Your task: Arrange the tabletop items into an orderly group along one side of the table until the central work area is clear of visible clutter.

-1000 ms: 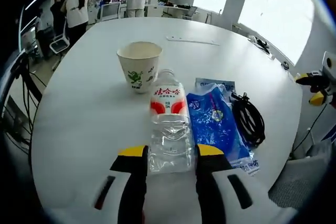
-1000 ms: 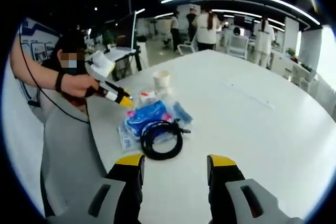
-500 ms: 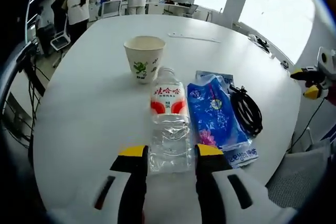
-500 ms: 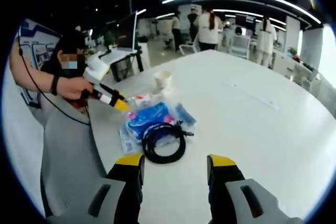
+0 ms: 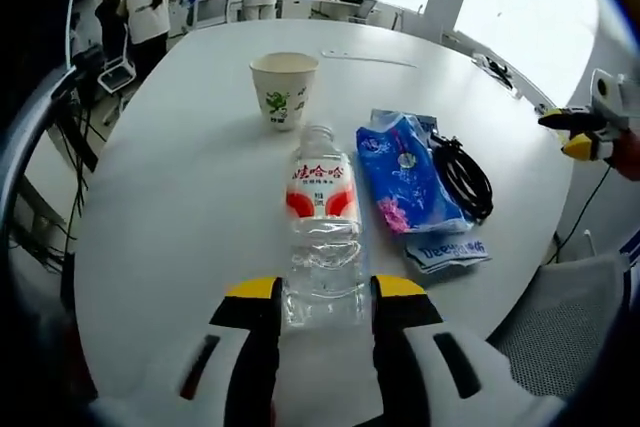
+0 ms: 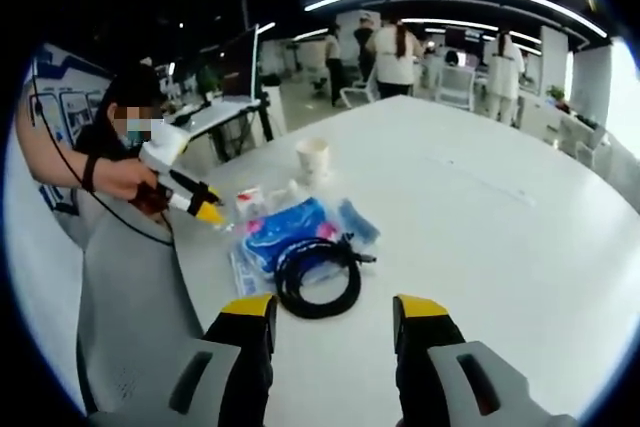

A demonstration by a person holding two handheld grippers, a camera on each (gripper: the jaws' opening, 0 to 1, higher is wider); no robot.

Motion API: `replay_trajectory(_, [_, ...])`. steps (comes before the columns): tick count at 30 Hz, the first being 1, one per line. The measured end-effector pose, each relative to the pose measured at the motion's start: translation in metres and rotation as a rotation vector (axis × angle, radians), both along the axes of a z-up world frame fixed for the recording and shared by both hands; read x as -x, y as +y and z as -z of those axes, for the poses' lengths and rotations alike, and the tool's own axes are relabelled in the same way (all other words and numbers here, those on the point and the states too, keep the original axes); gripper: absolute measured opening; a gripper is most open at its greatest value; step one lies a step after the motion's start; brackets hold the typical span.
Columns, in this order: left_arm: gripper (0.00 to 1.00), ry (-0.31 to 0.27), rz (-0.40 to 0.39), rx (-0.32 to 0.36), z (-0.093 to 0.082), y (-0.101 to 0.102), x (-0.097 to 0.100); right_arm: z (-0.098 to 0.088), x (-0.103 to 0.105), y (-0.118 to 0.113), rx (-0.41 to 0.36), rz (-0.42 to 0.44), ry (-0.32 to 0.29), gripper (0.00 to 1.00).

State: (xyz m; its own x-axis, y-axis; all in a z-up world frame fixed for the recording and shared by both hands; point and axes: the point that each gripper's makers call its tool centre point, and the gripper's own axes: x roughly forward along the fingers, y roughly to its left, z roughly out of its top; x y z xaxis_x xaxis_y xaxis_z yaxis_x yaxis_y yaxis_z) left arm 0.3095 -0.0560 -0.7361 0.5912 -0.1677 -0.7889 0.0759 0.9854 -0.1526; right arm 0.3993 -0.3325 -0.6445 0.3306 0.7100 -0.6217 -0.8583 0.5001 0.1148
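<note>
Jaws of left gripper (image 5: 318, 299) clamp red-labelled water bottle (image 5: 322, 237), Chinese characters.

My round white table (image 5: 180, 177) carries a clear water bottle (image 5: 322, 232) lying flat at its middle, a paper cup (image 5: 283, 90) at 12 o'clock, and at 3 o'clock a blue packet (image 5: 405, 182) beside a coiled black cable (image 5: 462, 177).

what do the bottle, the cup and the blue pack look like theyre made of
Bottle, held between the left tongs: clear thin plastic, glossy, ribbed; the table shows through it, and it has a red and white label. Cup: probably paper, matte cream with a green print. Blue pack: soft plastic film, shiny and wrinkled.
</note>
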Motion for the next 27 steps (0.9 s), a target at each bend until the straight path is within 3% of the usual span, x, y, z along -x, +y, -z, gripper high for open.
replay_trajectory(14, [0.34, 0.105, -0.016, -0.031, -0.001, 0.013, 0.041, 0.002, 0.005, 0.002, -0.009, 0.003, 0.009, 0.46])
replay_trajectory(27, [0.34, 0.164, -0.030, -0.004, -0.002, 0.017, 0.049, 0.002, 0.005, 0.004, -0.031, 0.031, 0.021, 0.46])
